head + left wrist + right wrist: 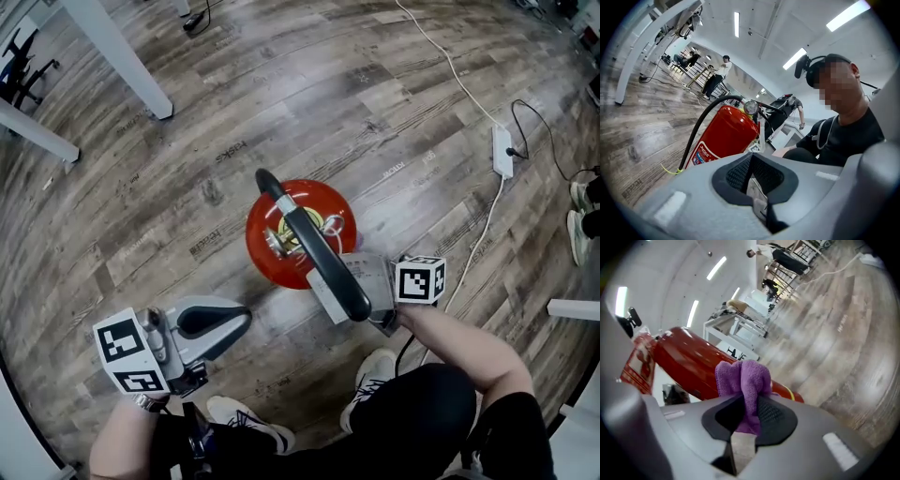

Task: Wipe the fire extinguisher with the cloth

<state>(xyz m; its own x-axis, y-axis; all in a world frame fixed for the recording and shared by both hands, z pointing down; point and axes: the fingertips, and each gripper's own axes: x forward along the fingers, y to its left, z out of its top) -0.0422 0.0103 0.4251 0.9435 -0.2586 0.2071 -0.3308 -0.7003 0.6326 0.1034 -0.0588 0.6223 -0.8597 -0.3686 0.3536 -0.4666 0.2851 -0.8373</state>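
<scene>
A red fire extinguisher point(272, 246) stands upright on the wood floor, seen from above with its black hose point(319, 248) arching over the top. In the left gripper view its red body point(724, 136) and pressure gauge point(751, 107) lie just ahead. My left gripper point(234, 323) hangs to the lower left of it, shut with nothing between its pads point(761, 176). My right gripper point(361, 286) is at the extinguisher's right side, partly hidden by the hose. It is shut on a bunched purple cloth point(743, 380), which sits close against the red cylinder point(689, 362); I cannot tell whether they touch.
White table legs point(122, 61) stand at the upper left. A power strip point(502, 150) with a white cable lies on the floor at the right. The person's shoes point(375, 373) are just below the extinguisher. Other people and racks show far off in the left gripper view.
</scene>
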